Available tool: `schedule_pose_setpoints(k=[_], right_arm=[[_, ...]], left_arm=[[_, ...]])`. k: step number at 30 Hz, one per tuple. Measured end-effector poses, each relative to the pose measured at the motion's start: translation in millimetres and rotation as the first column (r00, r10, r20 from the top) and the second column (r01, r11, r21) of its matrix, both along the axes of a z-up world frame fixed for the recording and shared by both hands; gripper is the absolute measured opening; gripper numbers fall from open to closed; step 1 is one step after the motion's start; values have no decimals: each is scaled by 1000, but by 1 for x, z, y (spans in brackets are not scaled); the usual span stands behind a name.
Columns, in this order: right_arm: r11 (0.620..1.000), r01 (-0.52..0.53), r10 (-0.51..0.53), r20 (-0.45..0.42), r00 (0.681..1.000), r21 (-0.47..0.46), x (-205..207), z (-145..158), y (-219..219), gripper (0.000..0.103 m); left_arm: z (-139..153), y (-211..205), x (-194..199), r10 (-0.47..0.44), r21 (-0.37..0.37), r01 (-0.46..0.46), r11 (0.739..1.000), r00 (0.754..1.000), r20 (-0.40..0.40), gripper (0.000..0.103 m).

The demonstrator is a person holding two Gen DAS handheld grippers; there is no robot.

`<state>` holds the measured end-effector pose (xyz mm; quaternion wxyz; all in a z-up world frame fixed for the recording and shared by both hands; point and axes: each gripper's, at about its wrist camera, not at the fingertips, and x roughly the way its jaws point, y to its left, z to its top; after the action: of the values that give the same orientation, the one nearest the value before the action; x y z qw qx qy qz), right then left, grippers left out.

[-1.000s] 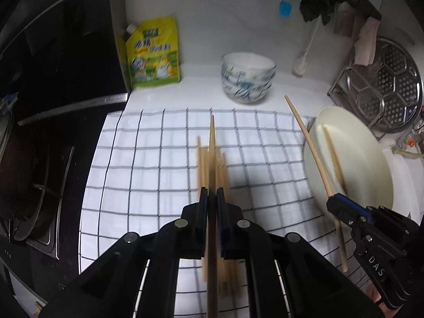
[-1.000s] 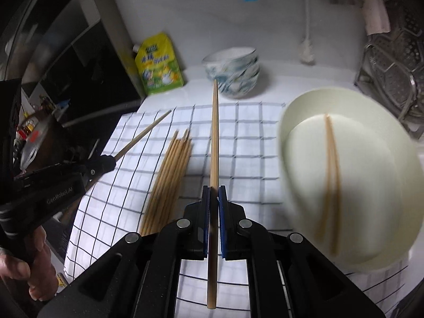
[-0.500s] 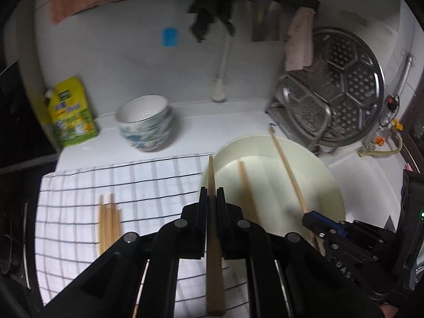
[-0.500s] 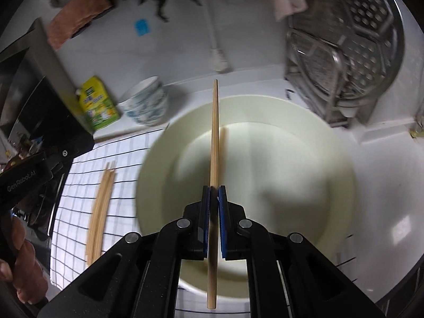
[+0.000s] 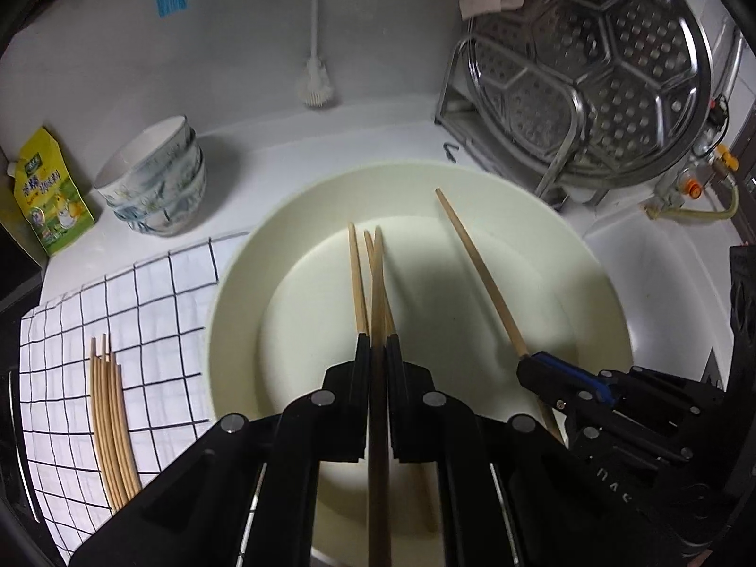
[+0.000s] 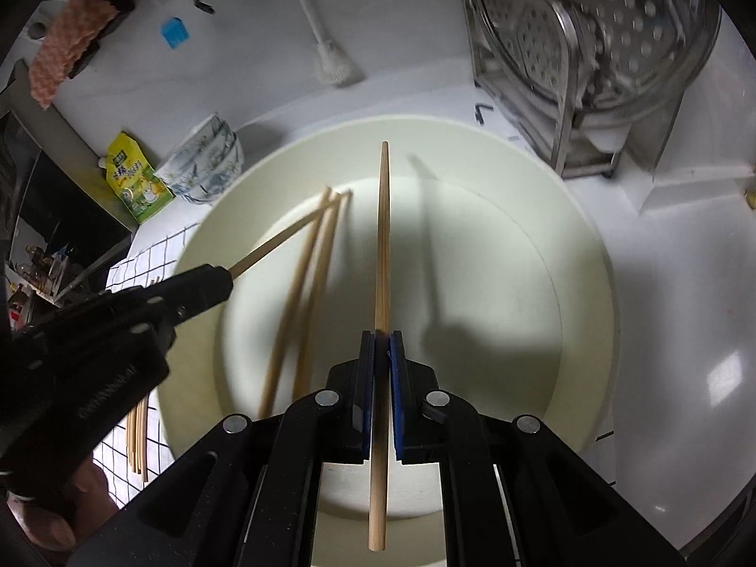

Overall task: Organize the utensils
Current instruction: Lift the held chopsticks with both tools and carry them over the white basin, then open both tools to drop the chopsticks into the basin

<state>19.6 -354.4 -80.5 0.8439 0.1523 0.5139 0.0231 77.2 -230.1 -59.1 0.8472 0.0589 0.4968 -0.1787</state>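
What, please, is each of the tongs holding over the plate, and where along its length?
Left tongs and right tongs each pinch one wooden chopstick near its thick end, the tips reaching forward over the plate.

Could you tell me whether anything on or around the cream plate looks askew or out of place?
Slightly: the two chopsticks lying on the cream plate are not parallel; their far tips meet while the near ends splay apart. Each gripper, left and right, holds one more chopstick above the plate. Nothing looks spilled or damaged.

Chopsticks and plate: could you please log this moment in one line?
left gripper: holds chopstick | right gripper: holds second chopstick | both above plate
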Motion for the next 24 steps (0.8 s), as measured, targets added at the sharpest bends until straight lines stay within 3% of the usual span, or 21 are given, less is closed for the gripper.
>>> schedule_pose_setpoints(k=[5,6,7,8,9,10,17,24], right_arm=[[1000,2,-2,-12,1000,17,2,-7,-7,6],[1000,3,-2,-12,1000,18,3,-7,-8,7],[1000,4,-3,-13,1000,18,3,-7,-8,7],[1000,9,-9,-7,1000,16,2,-6,-9,11],[1000,14,-14,-1,1000,14,2,-4,-10,20],[1000,19,-19,9,1000,10,0,-2,-10,22],[999,36,-36,42,998,2,-6,10,-12,30],[1000,20,-19,52,998,-10,-13,20,7,30]], left_arm=[[-11,-4,5,17,20,-16,1000,999,-40,8],[-11,-4,6,25,22,-24,999,999,-40,13],[-10,-3,6,29,24,-29,999,999,-39,26],[-8,-2,5,38,26,-37,999,999,-31,34],[-6,0,5,44,26,-44,999,999,-21,52],[-3,2,4,52,24,-52,998,999,-8,61],[11,19,-2,84,23,-85,996,996,25,66],[19,53,-8,127,8,-128,992,991,32,71]])
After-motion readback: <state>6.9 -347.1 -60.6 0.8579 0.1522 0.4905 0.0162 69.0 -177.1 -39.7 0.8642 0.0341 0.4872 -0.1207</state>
